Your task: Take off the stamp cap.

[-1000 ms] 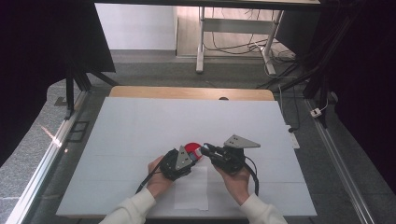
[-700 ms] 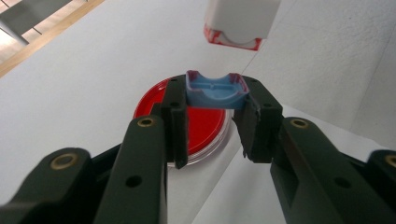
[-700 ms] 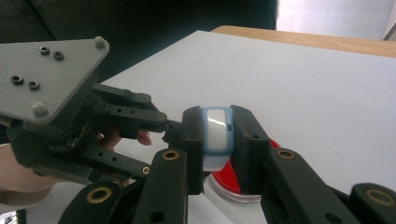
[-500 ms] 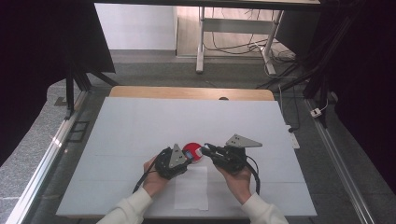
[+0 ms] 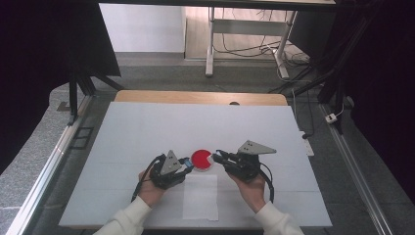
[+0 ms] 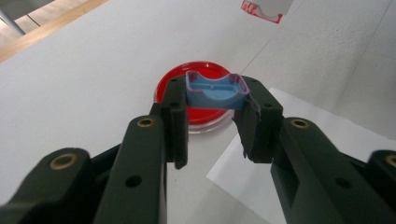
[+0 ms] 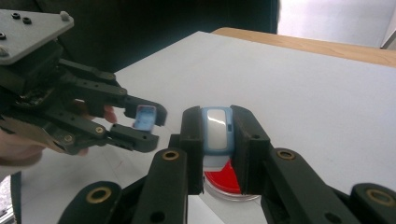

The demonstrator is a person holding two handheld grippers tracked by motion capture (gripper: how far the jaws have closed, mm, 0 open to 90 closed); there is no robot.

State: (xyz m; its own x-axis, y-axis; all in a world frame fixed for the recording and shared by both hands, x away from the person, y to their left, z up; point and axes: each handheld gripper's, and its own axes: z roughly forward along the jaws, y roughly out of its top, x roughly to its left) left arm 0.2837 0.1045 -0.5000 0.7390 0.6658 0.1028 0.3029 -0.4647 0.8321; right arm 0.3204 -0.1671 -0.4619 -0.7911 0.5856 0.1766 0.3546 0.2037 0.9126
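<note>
Gripping a blue cap [image 6: 215,89] in my left gripper [image 5: 185,163], just above the red dish [image 5: 201,159]; right gripper [image 5: 217,157] clamps the blue-and-white piece [image 7: 217,129] at the dish's other edge; white sheet [image 5: 200,198] just beside, on the table [image 5: 147,127].

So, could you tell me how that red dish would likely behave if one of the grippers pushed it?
The red dish is flat, low and round, so it would probably slide over the smooth white table rather than tip. It looks like thin plastic with a clear rim, so likely light. Lying flat, it should not roll.
</note>
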